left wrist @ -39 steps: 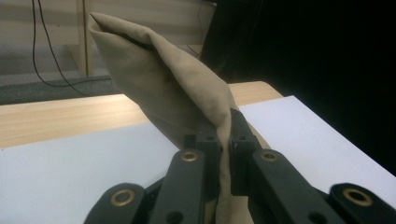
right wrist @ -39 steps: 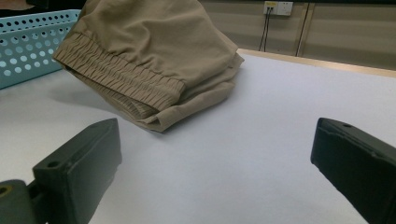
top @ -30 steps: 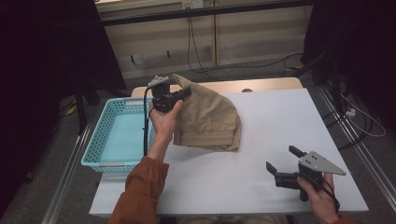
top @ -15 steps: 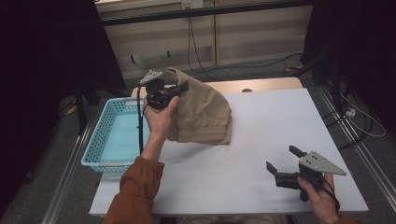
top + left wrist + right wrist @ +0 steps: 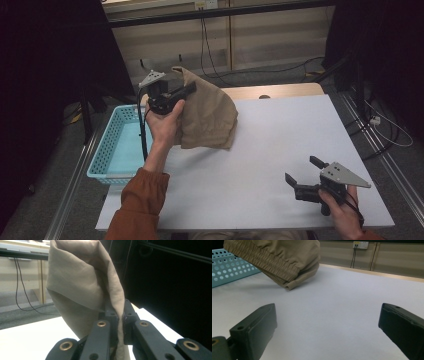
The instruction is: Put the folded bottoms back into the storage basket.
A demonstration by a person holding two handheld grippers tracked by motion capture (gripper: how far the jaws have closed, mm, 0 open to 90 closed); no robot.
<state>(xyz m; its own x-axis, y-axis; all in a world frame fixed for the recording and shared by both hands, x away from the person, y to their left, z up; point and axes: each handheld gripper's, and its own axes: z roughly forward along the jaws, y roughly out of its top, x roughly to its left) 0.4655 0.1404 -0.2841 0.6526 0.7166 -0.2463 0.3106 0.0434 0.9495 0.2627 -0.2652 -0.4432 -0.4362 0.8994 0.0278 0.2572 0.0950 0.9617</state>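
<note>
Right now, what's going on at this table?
A person works with a pair of tongs in each hand. The left tongs are shut on a fold of a tan garment with an elastic waistband, holding it up beside the light blue basket so it hangs with its lower edge at the white table. The right tongs rest open near the table's front right corner, holding nothing.

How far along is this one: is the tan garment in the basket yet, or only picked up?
Done: the left gripper is shut on a fold of the tan garment, seen clamped between its jaws in the left gripper view. In hand: the garment hangs lifted beside the blue basket, its lower edge near the white table. Left: probably moving it into the basket, which looks empty. The right gripper rests open, apart.
</note>
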